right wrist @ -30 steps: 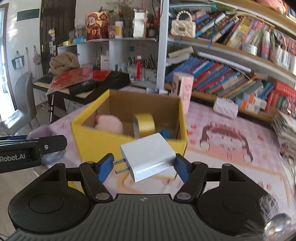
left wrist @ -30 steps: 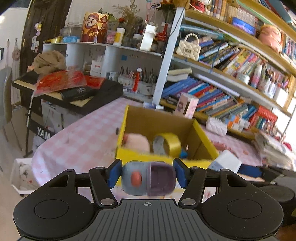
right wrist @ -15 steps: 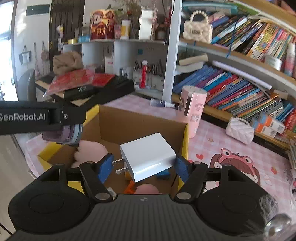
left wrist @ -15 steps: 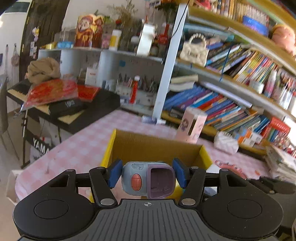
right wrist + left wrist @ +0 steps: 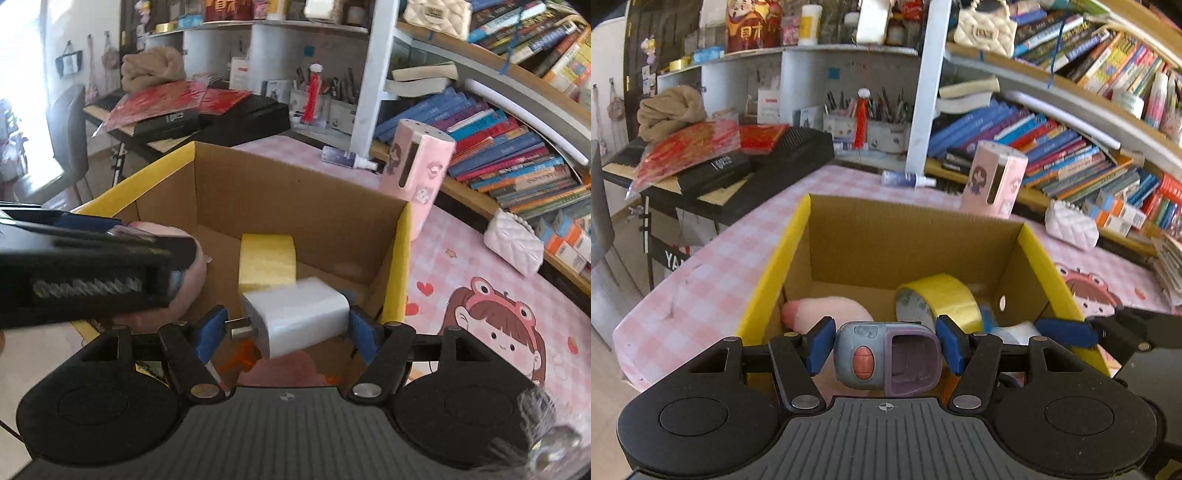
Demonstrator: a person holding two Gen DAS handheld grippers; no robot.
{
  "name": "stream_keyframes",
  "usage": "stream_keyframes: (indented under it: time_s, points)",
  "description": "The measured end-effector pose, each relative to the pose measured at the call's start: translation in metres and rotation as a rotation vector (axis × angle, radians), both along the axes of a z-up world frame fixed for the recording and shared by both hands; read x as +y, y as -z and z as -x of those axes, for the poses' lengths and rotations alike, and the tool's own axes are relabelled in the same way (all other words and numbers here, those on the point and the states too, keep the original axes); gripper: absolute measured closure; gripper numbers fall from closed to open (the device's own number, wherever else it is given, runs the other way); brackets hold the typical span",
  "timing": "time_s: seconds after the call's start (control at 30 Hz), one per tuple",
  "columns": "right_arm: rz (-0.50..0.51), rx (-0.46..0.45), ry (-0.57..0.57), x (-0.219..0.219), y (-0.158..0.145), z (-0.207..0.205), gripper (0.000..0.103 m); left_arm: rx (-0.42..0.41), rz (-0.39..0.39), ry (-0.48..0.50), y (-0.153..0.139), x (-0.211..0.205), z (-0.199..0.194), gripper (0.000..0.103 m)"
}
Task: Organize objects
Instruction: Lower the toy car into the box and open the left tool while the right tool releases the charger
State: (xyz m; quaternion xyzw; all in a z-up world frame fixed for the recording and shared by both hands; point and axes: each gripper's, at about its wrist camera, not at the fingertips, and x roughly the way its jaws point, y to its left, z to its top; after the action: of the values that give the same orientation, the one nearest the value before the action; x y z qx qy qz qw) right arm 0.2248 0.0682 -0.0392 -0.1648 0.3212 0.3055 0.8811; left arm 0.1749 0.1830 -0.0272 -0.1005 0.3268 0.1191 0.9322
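My left gripper [image 5: 886, 347] is shut on a grey and purple toy with an orange button [image 5: 888, 360], held over the near edge of the open yellow cardboard box [image 5: 775, 266]. My right gripper [image 5: 286, 330] is shut on a white plug charger [image 5: 295, 317], its metal prongs pointing left, above the same box [image 5: 400, 251]. Inside the box lie a roll of yellow tape [image 5: 942, 299], also visible in the right wrist view [image 5: 267, 262], and a pink plush [image 5: 831, 308]. The left gripper crosses the right wrist view as a dark bar [image 5: 92, 269]; the right one's blue pad [image 5: 1065, 330] shows in the left wrist view.
The box stands on a pink checked tablecloth [image 5: 701, 280]. Behind it are a pink cartoon container [image 5: 993, 179], a small spray bottle [image 5: 907, 180] and a white quilted purse [image 5: 1071, 229]. Bookshelves fill the back right; a black keyboard [image 5: 757, 173] with red packets sits at left.
Both grippers have moved forward and down over the box with their objects still held. The view into the box has opened up, and the charger has rolled slightly.
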Motion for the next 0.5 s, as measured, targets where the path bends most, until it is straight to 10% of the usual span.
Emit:
stream_keyframes:
  time_s: [0.5]
  points:
    - [-0.005,0.023,-0.046,0.0017,0.0008,-0.0059,0.033,0.037,0.024,-0.001,0.0073,0.0018,-0.0090,0.044]
